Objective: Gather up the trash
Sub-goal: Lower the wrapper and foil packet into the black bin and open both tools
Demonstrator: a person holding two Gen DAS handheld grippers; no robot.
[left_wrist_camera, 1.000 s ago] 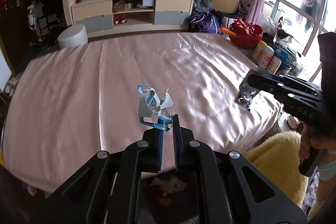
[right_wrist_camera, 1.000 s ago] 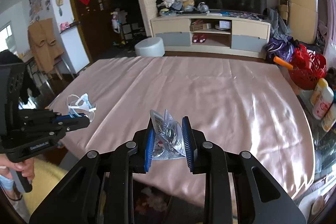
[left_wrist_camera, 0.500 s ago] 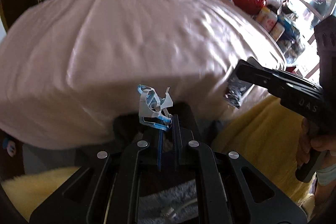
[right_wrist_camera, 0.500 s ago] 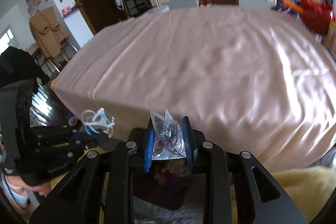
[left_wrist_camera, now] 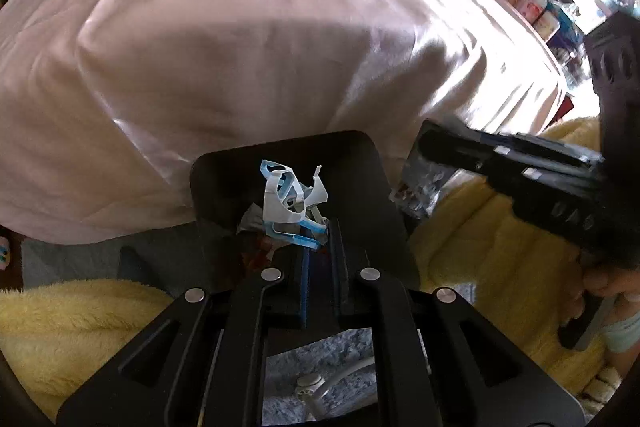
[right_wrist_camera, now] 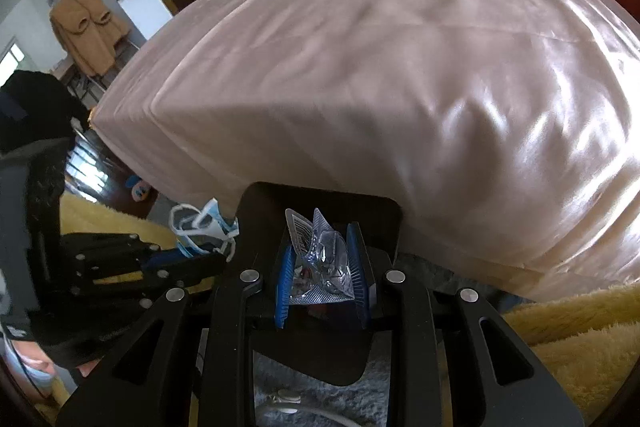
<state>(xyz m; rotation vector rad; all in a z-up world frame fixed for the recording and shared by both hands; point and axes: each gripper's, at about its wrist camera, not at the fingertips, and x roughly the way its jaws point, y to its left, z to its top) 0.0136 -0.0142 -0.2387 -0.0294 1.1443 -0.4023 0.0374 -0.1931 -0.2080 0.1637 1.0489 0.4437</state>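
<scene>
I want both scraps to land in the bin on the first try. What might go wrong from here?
The face mask has thin loops standing above the left gripper; one may snag on a finger at release. The clear wrapper in the right gripper is light and could flutter past the black bin. The two grippers sit close and might bump.

Both cams sit on the grippers, looking down steep along the fingers, v. close to the black bin (left_wrist_camera: 360, 163) by the bed edge (left_wrist_camera: 248, 75). Both views share the bin (right_wrist_camera: 376, 211), the pink bed (right_wrist_camera: 400, 87) & the other gripper.
</scene>
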